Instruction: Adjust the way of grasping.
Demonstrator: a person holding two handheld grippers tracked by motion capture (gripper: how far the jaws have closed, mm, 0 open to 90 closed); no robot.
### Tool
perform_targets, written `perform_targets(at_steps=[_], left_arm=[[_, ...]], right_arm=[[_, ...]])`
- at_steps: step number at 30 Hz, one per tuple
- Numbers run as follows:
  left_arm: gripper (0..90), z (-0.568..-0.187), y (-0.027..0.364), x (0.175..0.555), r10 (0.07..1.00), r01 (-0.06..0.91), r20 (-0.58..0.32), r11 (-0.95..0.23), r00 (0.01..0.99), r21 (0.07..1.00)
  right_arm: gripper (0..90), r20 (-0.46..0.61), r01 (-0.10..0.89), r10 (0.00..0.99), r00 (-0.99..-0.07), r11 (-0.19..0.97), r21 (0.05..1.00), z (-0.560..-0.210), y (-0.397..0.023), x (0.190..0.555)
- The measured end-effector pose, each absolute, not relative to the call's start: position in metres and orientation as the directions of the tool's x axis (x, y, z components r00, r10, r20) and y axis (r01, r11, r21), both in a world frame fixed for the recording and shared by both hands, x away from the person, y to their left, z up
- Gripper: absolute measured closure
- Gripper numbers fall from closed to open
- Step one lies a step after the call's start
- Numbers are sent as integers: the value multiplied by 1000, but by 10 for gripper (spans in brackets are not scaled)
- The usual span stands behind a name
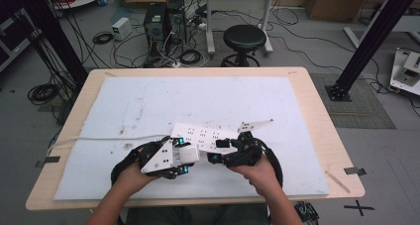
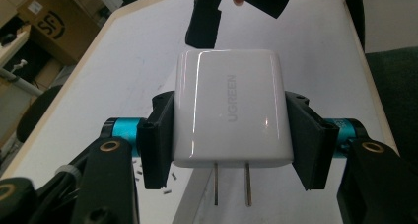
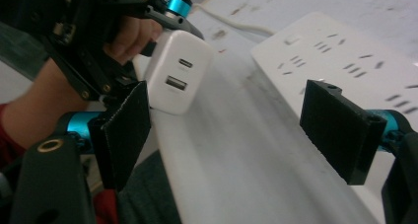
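Fingers (image 2: 156, 145) of the left gripper (image 2: 229, 145) clamp a glossy white UGREEN charger (image 2: 227, 110), its two prongs showing; the right gripper (image 3: 236, 130) gapes wide, empty.

Left gripper (image 2: 229, 145): black frame, flat black jaw pads, blue anodised collars, brass-ringed screw holes, white three-cornered plate on top. Right gripper (image 3: 244, 130): same black build, blue collars, black cable looping behind. Forearms bare.

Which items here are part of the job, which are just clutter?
In the job: white charger, clamped in the left gripper; power strip; open right gripper.
Lying about: stool, computer towers, cardboard box, floor cables.
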State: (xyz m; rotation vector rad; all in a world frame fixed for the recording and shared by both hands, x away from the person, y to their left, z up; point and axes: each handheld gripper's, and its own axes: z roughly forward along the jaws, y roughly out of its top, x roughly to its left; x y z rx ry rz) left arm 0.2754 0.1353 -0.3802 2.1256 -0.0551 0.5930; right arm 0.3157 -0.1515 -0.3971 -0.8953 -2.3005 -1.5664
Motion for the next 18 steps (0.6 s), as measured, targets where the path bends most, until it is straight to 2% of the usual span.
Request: perform_targets(at_steps=[7,18], left_arm=[[424,-381,128,269,155,-306,487,-607,860,733],[424,-380,117,266,134,-354,530,-605,838,713]], right_arm=[[202,578,638,286,-764,209,741,-402,-142,314],[205,614,662,255,-747,205,720,-407,-130,314]])
